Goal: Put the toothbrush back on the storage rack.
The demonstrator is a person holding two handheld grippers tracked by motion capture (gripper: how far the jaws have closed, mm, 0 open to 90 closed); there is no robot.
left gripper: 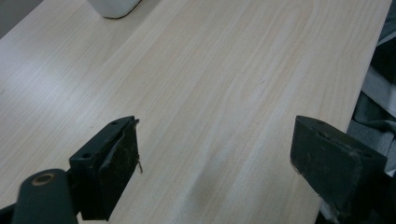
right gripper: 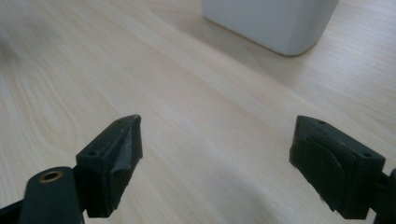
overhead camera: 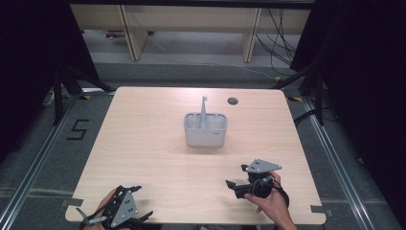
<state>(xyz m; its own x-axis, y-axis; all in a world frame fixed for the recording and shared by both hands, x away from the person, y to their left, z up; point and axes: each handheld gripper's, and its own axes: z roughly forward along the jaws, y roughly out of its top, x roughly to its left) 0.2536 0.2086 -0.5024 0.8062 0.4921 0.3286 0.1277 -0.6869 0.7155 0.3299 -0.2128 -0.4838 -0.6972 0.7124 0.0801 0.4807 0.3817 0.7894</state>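
Observation:
A white divided holder (overhead camera: 206, 130) stands at the middle of the wooden table (overhead camera: 143, 143), with a grey toothbrush-like stick (overhead camera: 203, 109) upright in one compartment. My left gripper (overhead camera: 139, 201) rests at the table's front left edge, open and empty; its own view shows the jaws wide apart (left gripper: 215, 161) over bare wood. My right gripper (overhead camera: 237, 176) is at the front right, held in a hand, open and empty, jaws wide apart (right gripper: 215, 158) and pointing toward the holder (right gripper: 268, 21). The holder's base corner (left gripper: 114, 7) appears far off in the left gripper view.
A round cable hole (overhead camera: 232, 101) sits near the table's far edge. Wooden furniture legs (overhead camera: 133, 33) and cables (overhead camera: 280, 43) lie beyond the table. Black curtains flank both sides. A floor mark "5" (overhead camera: 78, 129) lies left of the table.

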